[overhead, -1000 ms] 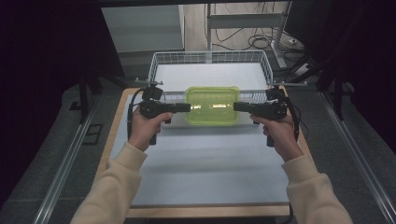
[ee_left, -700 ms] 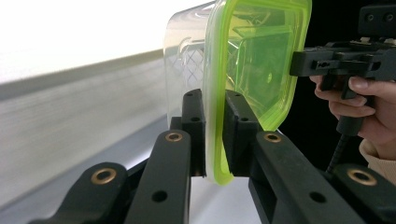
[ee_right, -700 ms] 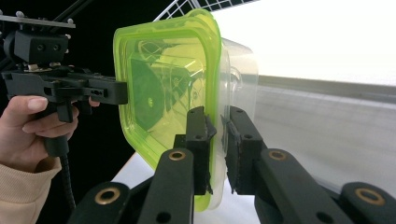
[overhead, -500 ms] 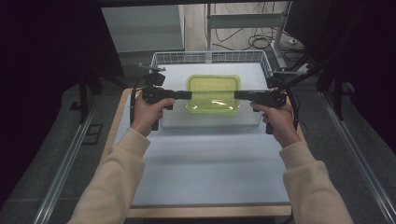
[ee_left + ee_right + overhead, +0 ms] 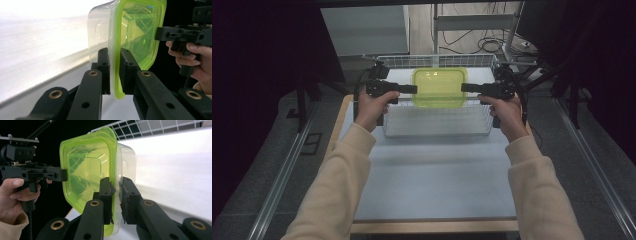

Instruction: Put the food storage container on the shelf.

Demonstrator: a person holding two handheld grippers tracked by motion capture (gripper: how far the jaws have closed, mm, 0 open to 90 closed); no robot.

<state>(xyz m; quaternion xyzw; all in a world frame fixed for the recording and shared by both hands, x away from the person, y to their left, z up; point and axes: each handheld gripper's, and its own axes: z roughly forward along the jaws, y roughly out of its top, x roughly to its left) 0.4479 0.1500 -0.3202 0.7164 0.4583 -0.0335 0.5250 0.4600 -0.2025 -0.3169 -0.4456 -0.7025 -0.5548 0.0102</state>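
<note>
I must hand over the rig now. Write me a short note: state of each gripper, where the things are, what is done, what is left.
Left gripper: shut on the left rim of the green-lidded box.
Right gripper: shut on its right rim.
Box: held level between both, in the air over the wire basket at the far end of the table.
Done: box gripped and lifted.
Left: probably lower it into the basket, then open both grippers.

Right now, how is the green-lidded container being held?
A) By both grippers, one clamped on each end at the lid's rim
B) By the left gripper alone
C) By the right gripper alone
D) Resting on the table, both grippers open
A: the left gripper and the right gripper each pinch the rim of the container, which hangs over the wire basket.
</note>
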